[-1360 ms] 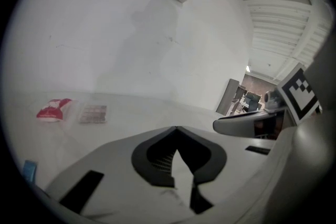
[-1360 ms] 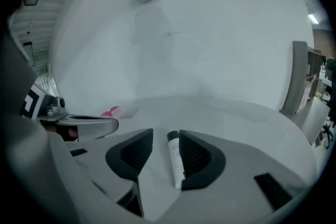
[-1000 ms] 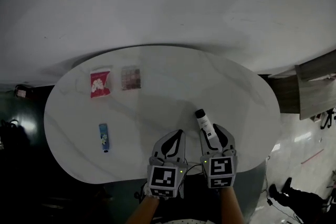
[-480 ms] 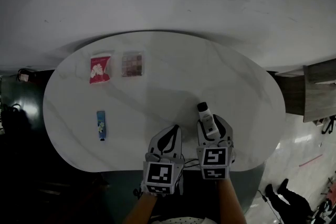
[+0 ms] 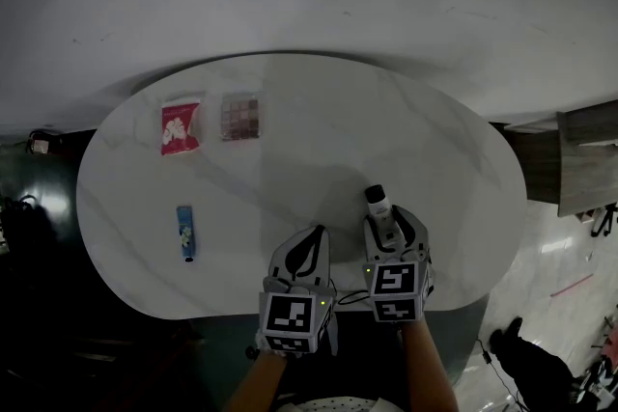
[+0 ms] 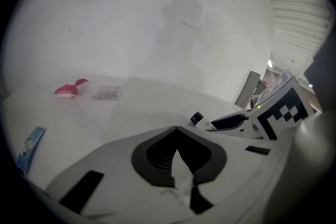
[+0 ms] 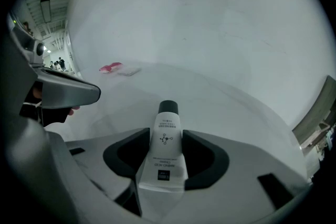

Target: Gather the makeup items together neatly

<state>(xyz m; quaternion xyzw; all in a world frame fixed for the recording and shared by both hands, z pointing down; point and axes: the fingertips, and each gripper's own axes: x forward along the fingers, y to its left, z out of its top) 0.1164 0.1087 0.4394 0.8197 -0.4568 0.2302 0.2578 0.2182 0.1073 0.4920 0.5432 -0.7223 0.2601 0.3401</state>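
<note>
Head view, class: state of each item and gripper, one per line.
White squeeze tube with black cap: held between right jaws
Right gripper: jaws just been opening, pads on tube
Left gripper: jaws shut, empty
Blue tube: lying flat
Red sachet: lying flat
Square eyeshadow palette: lying flat

1. Left gripper [image 5: 313,233] [image 6: 176,129]: jaws fully together, nothing between them, tilted forward and down.
2. Right gripper [image 5: 388,219] [image 7: 167,134]: just beside the left, tilted down. Jaws partway apart and have just been opening. Tube [image 5: 378,202] [image 7: 167,147] between them, pads touching both its sides.
3. Forearms [image 5: 259,387] enter from the bottom edge side by side, marker cubes [image 5: 293,320] facing up.
</note>
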